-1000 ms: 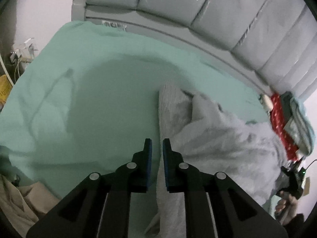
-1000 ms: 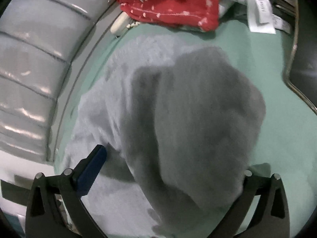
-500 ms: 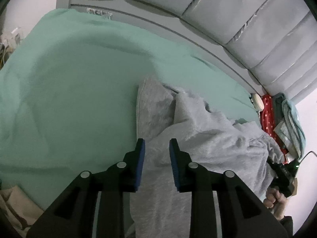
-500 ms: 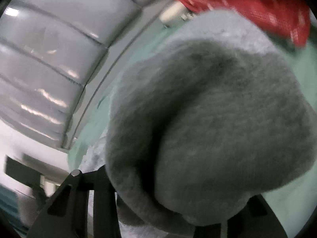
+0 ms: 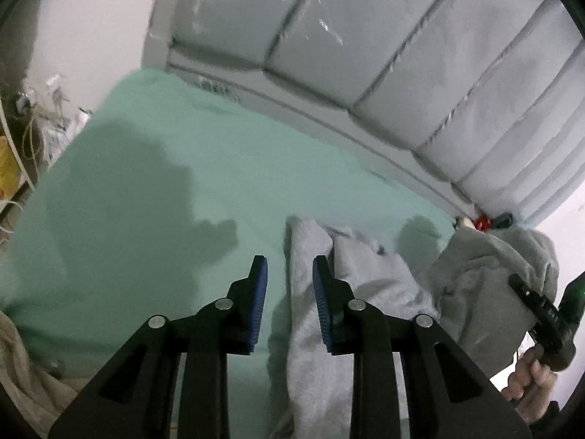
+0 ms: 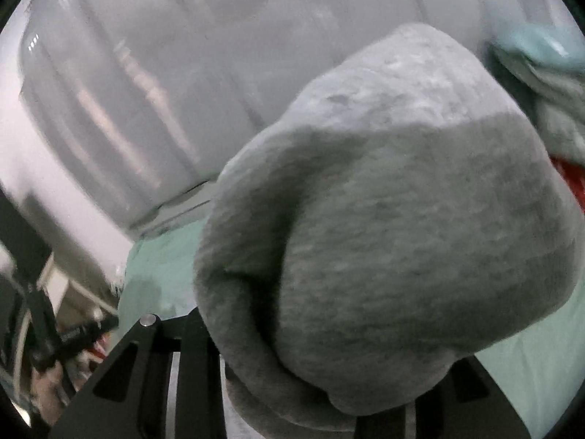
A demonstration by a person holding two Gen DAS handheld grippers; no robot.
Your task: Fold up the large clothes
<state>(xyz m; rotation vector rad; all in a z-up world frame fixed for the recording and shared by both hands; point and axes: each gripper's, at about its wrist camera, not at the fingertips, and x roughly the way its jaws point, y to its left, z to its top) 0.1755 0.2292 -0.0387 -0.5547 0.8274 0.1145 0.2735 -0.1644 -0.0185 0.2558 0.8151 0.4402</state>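
Raised off the green bedsheet since a second ago, one end of the grey garment is seen bunched over the right gripper; whether its jaws are pinched cannot be told. Its other end is left lying on the sheet, below the spread, empty left gripper, near the padded headboard.

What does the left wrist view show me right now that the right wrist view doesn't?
Only the left wrist view shows the left gripper open and empty above the grey garment's edge, and most of the green sheet. Only the right wrist view shows a bunched grey fold filling the frame and hiding the right gripper's fingertips, plus pale blue-green fabric. Both show the padded headboard.
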